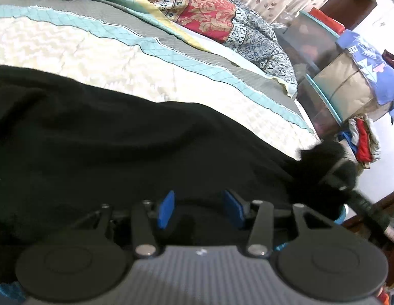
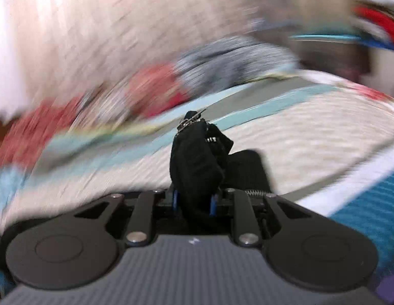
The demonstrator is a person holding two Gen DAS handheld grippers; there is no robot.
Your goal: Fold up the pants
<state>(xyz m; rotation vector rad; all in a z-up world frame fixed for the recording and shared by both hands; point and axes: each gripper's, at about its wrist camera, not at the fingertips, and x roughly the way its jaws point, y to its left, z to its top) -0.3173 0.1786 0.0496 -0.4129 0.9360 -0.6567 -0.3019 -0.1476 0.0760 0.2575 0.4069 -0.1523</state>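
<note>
the black pants lie spread across the cream quilted bed, reaching toward its far corner. the left tongs hover over the fabric, blue pads apart and empty. the right tongs are clamped on a bunched fold of the pants, lifted above the bed.

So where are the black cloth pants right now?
The black cloth pants lie across the cream quilted bedspread in the left wrist view, and the right gripper pinches a bunched end.
</note>
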